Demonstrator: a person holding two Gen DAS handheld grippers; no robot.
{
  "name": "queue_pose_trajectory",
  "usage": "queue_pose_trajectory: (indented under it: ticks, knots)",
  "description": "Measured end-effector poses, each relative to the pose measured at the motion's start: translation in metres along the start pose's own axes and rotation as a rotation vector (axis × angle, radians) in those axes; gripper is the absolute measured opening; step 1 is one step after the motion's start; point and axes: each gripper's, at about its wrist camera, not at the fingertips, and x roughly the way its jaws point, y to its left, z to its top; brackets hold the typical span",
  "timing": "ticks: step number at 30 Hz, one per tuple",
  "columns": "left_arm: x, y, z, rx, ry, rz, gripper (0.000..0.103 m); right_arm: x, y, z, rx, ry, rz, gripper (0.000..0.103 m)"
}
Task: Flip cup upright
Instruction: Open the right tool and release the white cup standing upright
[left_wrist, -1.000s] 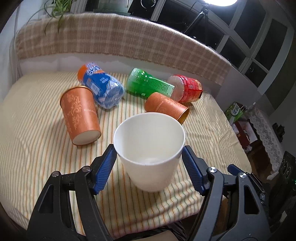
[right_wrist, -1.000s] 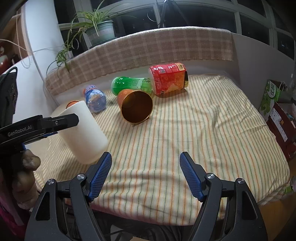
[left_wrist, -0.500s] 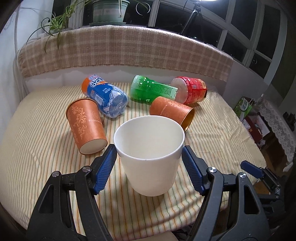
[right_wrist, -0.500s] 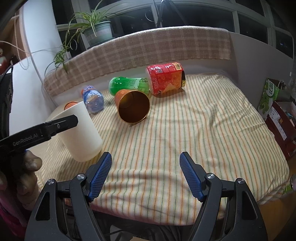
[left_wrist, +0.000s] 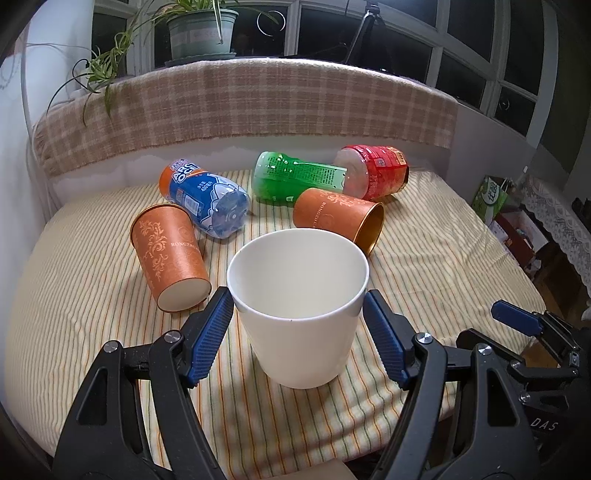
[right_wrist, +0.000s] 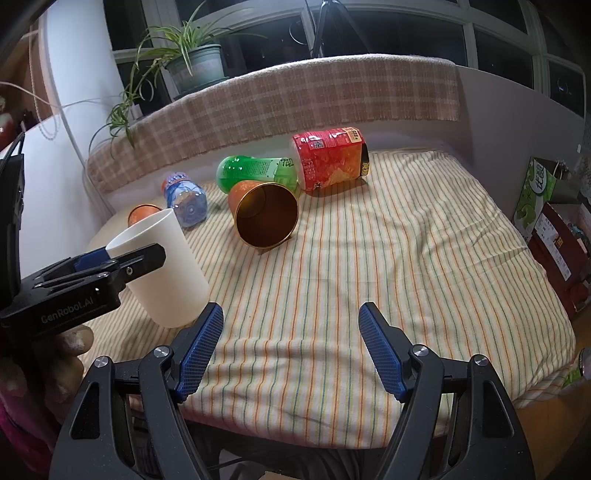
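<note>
A white cup (left_wrist: 300, 306) stands mouth up on the striped cloth, held between the blue pads of my left gripper (left_wrist: 297, 321), which touch its sides just under the rim. In the right wrist view the same cup (right_wrist: 166, 269) is at the left, tilted a little, with the left gripper's finger (right_wrist: 122, 264) across it. Two orange cups lie on their sides: one (left_wrist: 168, 258) to the left, one (left_wrist: 338, 218) behind with its mouth to the right (right_wrist: 264, 214). My right gripper (right_wrist: 291, 347) is open and empty above the cloth's front edge.
A blue bottle (left_wrist: 207, 201), a green bottle (left_wrist: 295, 177) and a red snack can (left_wrist: 373, 171) lie at the back of the table. A plaid-covered ledge (left_wrist: 258, 103) with a potted plant (left_wrist: 201, 31) runs behind. Boxes (right_wrist: 554, 221) stand off the right edge.
The left gripper with the white cup has levelled out and the view has tipped up. The right gripper has stayed nearly still.
</note>
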Motion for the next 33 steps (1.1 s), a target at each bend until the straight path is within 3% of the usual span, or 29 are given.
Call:
queue_pose_trajectory:
  ticks: [17,25,28,33]
  knots:
    - [-0.005,0.001,-0.004,-0.006,0.022,-0.051,0.075,-0.002,0.001,0.002,-0.009,-0.007,-0.003,0.076]
    - [-0.010,0.010,-0.004,-0.041,0.030,-0.101,0.082,-0.002,0.006,0.005,-0.019,-0.021,-0.011,0.076]
    - [-0.014,0.013,-0.005,-0.049,0.022,-0.113,0.090,-0.002,0.007,0.007,-0.023,-0.026,-0.013,0.076]
    - [-0.022,0.020,-0.005,-0.061,0.004,-0.117,0.091,-0.003,0.010,0.009,-0.033,-0.041,-0.018,0.076]
